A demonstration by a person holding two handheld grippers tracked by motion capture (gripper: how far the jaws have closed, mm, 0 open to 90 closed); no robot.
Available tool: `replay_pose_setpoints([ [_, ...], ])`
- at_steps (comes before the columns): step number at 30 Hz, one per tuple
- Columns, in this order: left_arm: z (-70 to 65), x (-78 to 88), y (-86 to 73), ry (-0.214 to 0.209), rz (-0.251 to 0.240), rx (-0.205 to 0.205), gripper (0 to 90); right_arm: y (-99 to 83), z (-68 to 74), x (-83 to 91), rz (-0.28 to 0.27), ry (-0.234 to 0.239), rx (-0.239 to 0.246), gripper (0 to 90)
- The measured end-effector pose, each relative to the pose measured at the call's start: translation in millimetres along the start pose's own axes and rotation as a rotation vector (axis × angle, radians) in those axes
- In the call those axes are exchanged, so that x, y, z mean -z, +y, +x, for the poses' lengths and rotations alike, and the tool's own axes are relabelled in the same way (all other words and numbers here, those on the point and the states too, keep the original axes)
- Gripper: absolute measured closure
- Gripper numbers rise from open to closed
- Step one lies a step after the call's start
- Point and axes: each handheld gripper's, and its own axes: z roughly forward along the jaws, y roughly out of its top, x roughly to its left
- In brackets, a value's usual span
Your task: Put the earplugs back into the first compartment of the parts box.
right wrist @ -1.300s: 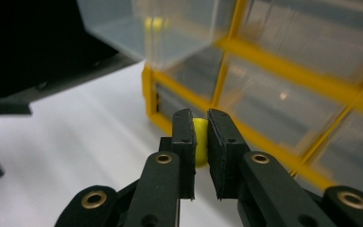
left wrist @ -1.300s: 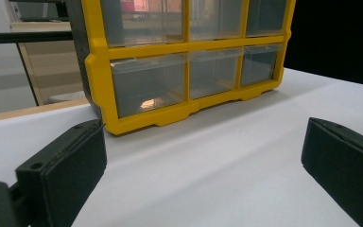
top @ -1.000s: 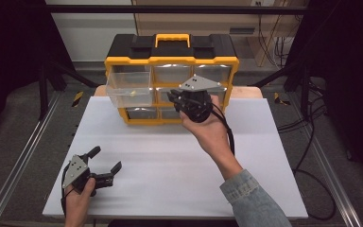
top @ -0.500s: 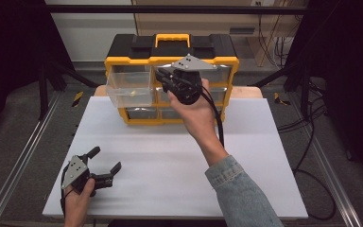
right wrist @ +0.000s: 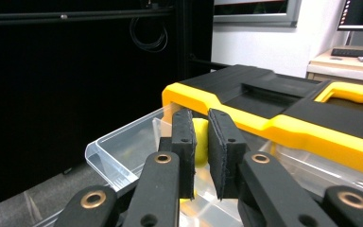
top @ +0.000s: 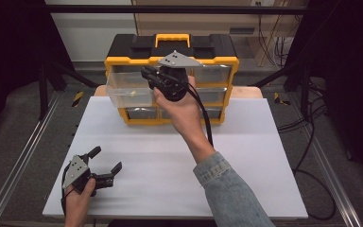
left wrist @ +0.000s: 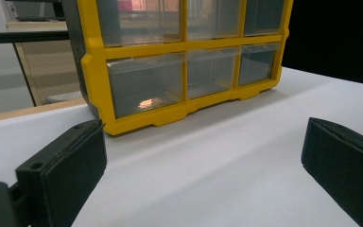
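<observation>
Movement in the last second belonged to the right gripper [top: 146,74] alone: it had climbed from the front of the middle row of the yellow-and-black organiser [top: 137,45] and swung toward the left of the high view, so that it now hung over the clear top-left drawer [top: 123,94], which stood pulled well out of its slot. Its jaws were drawn almost together, and in the right gripper view a small yellow piece [right wrist: 199,142] sat pinched between the pads, held in the air above the open tray. I took that to mean the carry was nearly done and that only the lowering and letting go remained. The left gripper [top: 108,158] had not stirred; it rested low on the white worktop [top: 246,156] near the front left corner, jaws spread wide with nothing between them, well apart from the organiser. As for room, the drawer's thin front lip and side walls lay just under the jaws, and the yellow rim of the organiser's frame stood close behind them, so a straight descent looked safer than any sideways drift. The tray itself stuck out past the frame with no support beneath, and a hard push down could have tipped it. The worktop in front lay broad and open.
</observation>
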Motion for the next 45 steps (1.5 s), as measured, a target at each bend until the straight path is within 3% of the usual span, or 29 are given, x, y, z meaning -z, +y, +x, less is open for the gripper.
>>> replay_pose_setpoints([
  [6,-0.2,-0.3,0.1,-0.003,0.001,0.0,0.5,-0.9,5.1,-10.6,0.022,0.017,0.011,79.3],
  [9,-0.3,-0.3,0.1,-0.004,0.0,0.0,0.5,0.3,6.7,-12.2,0.029,0.016,0.023,69.6],
  [14,-0.4,-0.6,0.2,-0.004,0.002,-0.001,0.5,1.3,5.8,-11.3,0.029,0.01,0.023,64.2],
  [27,-0.4,-0.8,-0.1,-0.005,0.004,0.0,0.5,4.2,-2.2,-0.5,0.014,-0.066,0.041,13.8],
  [32,-0.3,-0.6,-0.1,-0.003,0.004,-0.002,0.5,2.1,-8.3,4.8,0.007,-0.066,0.05,7.8],
  [45,-0.2,-0.5,0.0,-0.001,0.002,-0.001,0.5,-7.2,-25.0,20.9,0.026,-0.056,0.059,7.1],
])
